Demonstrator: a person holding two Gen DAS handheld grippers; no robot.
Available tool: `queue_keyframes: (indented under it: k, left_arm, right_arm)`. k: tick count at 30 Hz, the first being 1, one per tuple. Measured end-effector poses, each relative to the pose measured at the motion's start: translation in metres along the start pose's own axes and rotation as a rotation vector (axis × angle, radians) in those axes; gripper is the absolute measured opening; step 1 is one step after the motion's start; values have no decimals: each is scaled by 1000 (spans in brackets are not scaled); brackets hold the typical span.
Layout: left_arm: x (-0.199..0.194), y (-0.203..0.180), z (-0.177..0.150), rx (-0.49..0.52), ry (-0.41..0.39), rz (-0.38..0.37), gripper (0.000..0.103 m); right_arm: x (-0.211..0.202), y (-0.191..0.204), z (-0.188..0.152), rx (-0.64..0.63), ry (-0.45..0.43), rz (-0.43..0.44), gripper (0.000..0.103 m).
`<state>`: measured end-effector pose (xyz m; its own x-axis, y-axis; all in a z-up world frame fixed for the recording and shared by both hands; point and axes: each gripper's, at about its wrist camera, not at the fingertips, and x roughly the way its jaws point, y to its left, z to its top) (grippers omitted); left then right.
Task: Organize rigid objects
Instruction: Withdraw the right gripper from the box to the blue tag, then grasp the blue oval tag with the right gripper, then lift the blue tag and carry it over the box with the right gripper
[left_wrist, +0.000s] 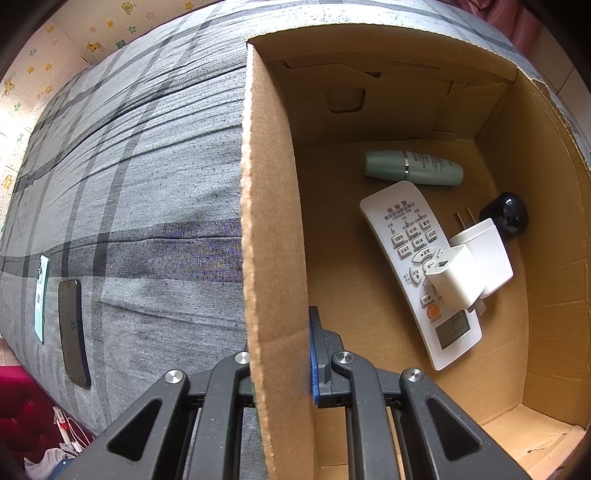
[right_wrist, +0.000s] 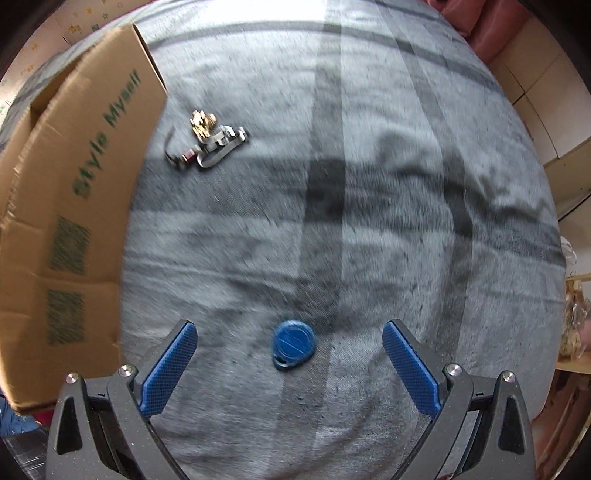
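My left gripper (left_wrist: 282, 347) is shut on the left wall of the cardboard box (left_wrist: 271, 229), one finger on each side of it. Inside the box lie a white remote (left_wrist: 402, 236), two white plug adapters (left_wrist: 469, 269), a pale green bottle (left_wrist: 413, 168) and a black round object (left_wrist: 504, 214). In the right wrist view my right gripper (right_wrist: 290, 328) stands wide open, pointing down over the bed. A blue round key fob (right_wrist: 293, 343) lies on the sheet between its blue pads (right_wrist: 166, 369), touched by neither. A key bunch (right_wrist: 212, 142) lies further off beside the box (right_wrist: 74, 206).
The grey checked bed sheet (right_wrist: 369, 184) spreads under everything. Near the bed's left edge lie a dark phone (left_wrist: 74, 332) and a mint green phone (left_wrist: 41, 295). A red cloth and cables (left_wrist: 55, 435) sit off the bed at lower left.
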<state>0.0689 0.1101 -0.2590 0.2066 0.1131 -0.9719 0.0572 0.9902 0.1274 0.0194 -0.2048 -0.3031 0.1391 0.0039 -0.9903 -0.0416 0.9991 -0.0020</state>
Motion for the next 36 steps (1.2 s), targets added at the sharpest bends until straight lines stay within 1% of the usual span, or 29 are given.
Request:
queue_keyframes:
  k: [10, 15, 17, 19, 20, 22, 23, 24, 25, 27, 28, 36]
  left_arm:
    - [-1, -4, 0, 7, -1, 11, 13]
    - [-2, -5, 0, 9, 0, 13, 13]
    - [-2, -5, 0, 9, 0, 13, 13]
    - [-2, -5, 0, 10, -1, 13, 13]
    - [-2, -5, 0, 9, -1, 14, 13]
    - [-2, -5, 0, 8, 0, 15, 13]
    - [-2, -5, 0, 8, 0, 15, 13]
    - [-2, -5, 1, 9, 0, 15, 13]
    - [-2, -5, 1, 10, 1, 16, 13]
    - [-3, -5, 1, 8, 0, 14, 13]
    - [-3, -5, 1, 9, 0, 15, 13]
    - [-3, -5, 1, 9, -1, 15, 13]
  right_arm:
    - [32, -12, -23, 15, 62, -3, 102]
    - [36, -10, -31, 15, 66, 3, 102]
    - [36, -11, -32, 19, 67, 5, 100]
    - [34, -13, -30, 26, 61, 8, 88]
    - [32, -14, -30, 28, 58, 6, 84]
    - [29, -16, -29, 34, 56, 10, 70]
    - [28, -15, -29, 34, 54, 10, 64]
    - [27, -16, -30, 33, 54, 6, 52]
    - [26, -15, -28, 31, 56, -2, 47]
    - [24, -15, -27, 36, 64, -4, 29]
    - [22, -17, -24, 39, 69, -15, 27]
    - [13, -28, -13, 60, 57, -29, 27]
